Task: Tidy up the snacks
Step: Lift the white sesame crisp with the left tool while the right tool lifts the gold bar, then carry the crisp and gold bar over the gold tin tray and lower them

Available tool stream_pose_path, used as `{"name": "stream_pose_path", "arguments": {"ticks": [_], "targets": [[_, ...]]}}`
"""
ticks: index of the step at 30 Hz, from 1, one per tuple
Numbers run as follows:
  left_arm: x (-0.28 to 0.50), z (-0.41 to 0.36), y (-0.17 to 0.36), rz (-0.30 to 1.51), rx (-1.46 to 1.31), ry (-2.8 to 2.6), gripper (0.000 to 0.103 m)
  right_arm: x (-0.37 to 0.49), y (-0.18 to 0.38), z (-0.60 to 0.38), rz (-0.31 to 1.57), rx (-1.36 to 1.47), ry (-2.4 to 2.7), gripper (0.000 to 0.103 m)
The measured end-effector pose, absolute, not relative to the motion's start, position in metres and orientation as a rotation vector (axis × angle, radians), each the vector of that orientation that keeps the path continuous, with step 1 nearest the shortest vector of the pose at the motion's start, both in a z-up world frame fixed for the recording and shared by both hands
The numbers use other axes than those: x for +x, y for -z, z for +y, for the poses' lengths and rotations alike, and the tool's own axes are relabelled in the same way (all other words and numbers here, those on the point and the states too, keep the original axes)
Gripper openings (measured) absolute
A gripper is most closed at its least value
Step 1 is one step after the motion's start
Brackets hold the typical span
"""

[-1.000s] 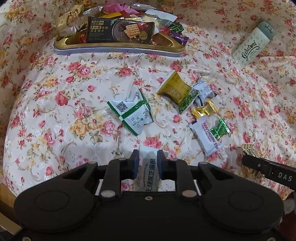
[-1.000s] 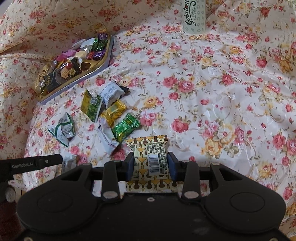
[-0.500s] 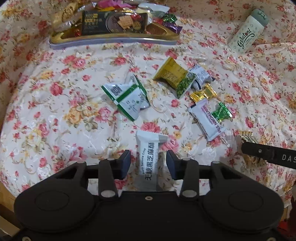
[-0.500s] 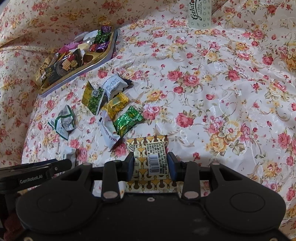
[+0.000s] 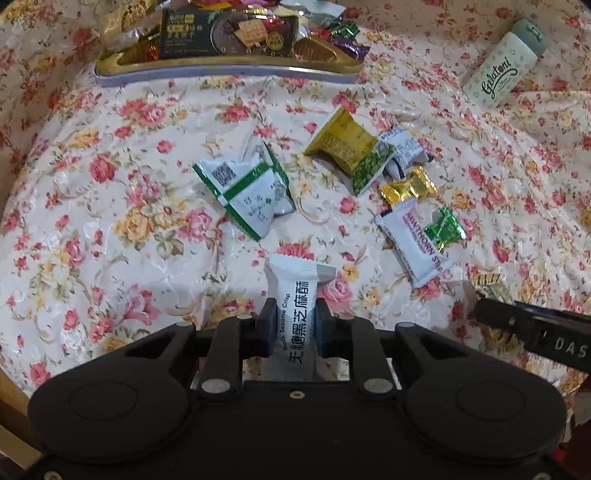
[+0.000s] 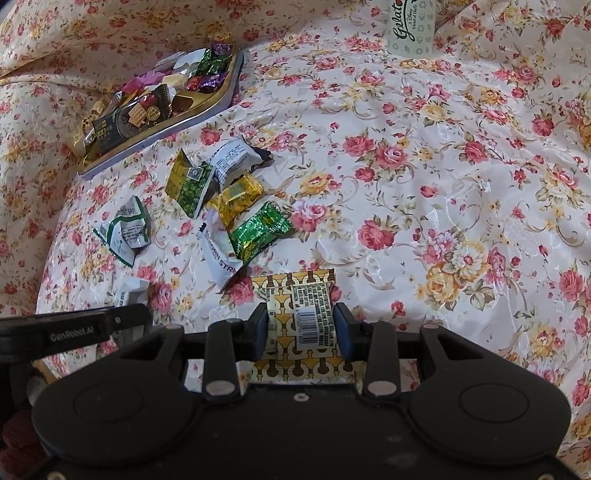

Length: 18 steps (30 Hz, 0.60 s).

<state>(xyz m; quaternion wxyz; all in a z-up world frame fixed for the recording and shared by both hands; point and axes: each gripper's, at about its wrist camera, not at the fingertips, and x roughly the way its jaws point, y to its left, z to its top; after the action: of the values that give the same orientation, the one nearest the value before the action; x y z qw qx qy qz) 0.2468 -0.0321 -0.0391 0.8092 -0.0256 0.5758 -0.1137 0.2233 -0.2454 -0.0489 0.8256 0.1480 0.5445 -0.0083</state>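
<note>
My left gripper [image 5: 295, 317] is shut on a white sesame crisp packet [image 5: 295, 284], which sticks out ahead of the pads over the floral cloth. My right gripper [image 6: 301, 321] is shut on a yellow patterned packet [image 6: 295, 286] with a barcode label. A gold-rimmed tray [image 5: 221, 72] heaped with snacks sits at the far side, at the upper left in the right wrist view, tray [image 6: 155, 136]. Loose between tray and grippers lie a green-and-white packet [image 5: 247, 192], a yellow-green packet [image 5: 347, 147], a gold candy [image 5: 408, 188], a green candy [image 5: 445, 229] and a white hawthorn strip [image 5: 417, 243].
A pale green bottle [image 5: 504, 64] lies on the cloth at the far right, and shows as the bottle [image 6: 410, 26] at the top of the right wrist view. The floral cloth rises in folds around the edges. A wooden edge shows at the lower left of the left wrist view.
The left gripper's jaws opened around the white packet half a second ago and have shut on it again, gripping further back along it. The right gripper kept its hold on the yellow packet.
</note>
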Motion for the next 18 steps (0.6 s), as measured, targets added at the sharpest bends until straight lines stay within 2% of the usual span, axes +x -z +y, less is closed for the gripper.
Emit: {"name": "stream_pose_path", "arguments": {"ticks": [10, 18], "targets": [[0.234, -0.026, -0.011, 1.196, -0.064, 0.267, 0.027, 0.212, 0.015, -0.236, 1.093, 0.309, -0.035, 0.039], [0.207, -0.023, -0.023, 1.221, -0.052, 0.325, 0.027, 0.180, -0.011, -0.224, 1.061, 0.292, -0.109, 0.039]]}}
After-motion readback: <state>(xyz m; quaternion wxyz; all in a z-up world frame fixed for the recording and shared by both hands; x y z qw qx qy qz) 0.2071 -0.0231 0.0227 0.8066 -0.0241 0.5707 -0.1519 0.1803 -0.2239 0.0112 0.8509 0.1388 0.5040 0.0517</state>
